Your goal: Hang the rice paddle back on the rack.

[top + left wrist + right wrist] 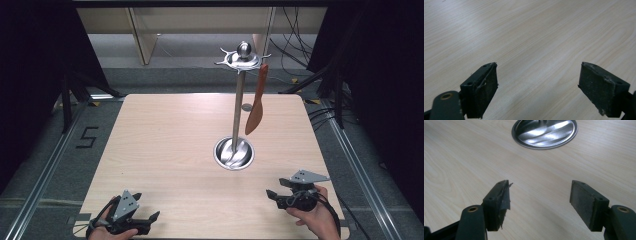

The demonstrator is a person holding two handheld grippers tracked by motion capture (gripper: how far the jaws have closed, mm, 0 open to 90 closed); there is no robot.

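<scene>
Hanging orange spatula (256, 102) on steel utensil stand (235, 150), left hand-held gripper (150, 220) and right hand-held gripper (274, 194) wide, empty, well apart.

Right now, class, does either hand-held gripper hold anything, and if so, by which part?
Nothing is held. The left hand-held gripper and the right hand-held gripper both stand open over bare table. The spatula hangs untouched on the stand.

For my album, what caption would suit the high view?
Two open hand-held tools, left tool and right tool, rest near a steel stand with a hanging wooden spatula.
</scene>
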